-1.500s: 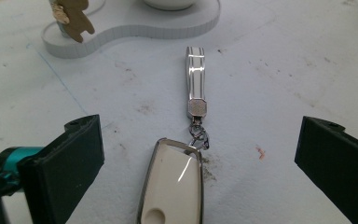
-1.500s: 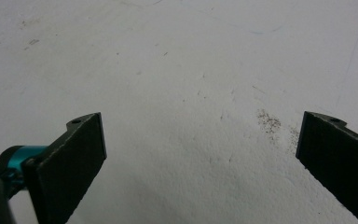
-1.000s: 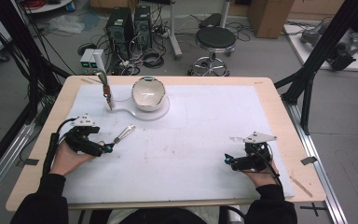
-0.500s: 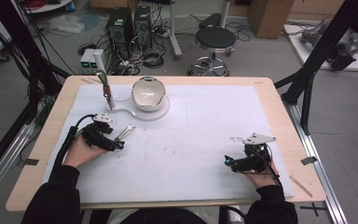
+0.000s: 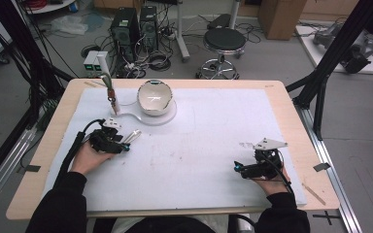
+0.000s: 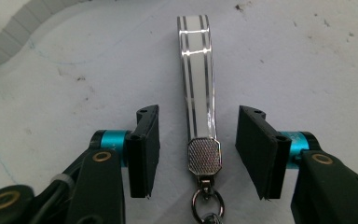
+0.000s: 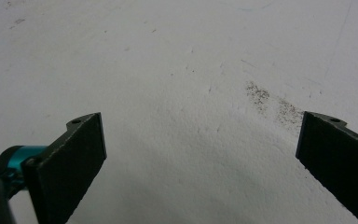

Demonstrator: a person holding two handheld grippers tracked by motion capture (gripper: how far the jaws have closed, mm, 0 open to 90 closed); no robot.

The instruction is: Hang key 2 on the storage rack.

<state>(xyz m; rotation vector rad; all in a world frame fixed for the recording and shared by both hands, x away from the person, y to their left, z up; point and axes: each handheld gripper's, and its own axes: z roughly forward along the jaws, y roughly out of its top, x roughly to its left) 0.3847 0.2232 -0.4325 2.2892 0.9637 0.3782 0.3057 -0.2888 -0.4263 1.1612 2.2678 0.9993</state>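
1. The key strap [image 6: 196, 77], a glossy white band with dark stripes, is lying flat on the white mat [image 5: 213, 145] in the left half of the desk [image 5: 296, 131], nearer the far edge than the near one. Its knurled metal clasp [image 6: 204, 157] and ring [image 6: 207, 205] are pointing back toward the person.
2. The left gripper [image 6: 198, 151] is straddling the strap at the clasp end. Its jaws have just been closing and are standing partway shut, one on each side of the strap. Bare mat is showing between each pad and the clasp, so nothing is being held yet.
3. In the high view the left gripper [image 5: 126, 144] is sitting in the person's left hand [image 5: 90, 158], with the strap [image 5: 132, 137] poking out past its tip toward the far side.
4. Just beyond it, toward the far edge, a white bowl [image 5: 154, 97] is resting on a clear base [image 5: 167, 116], and a small upright stand [image 5: 111, 97] is rising beside it.
5. The right gripper [image 5: 240, 168] is waiting near the right end of the near edge. Its jaws are spread wide over bare mat in the right gripper view [image 7: 200, 154], gripping nothing.
6. Judging by this, the approach and lining-up are done. The pinch on the strap and any lift or carry are still to come.
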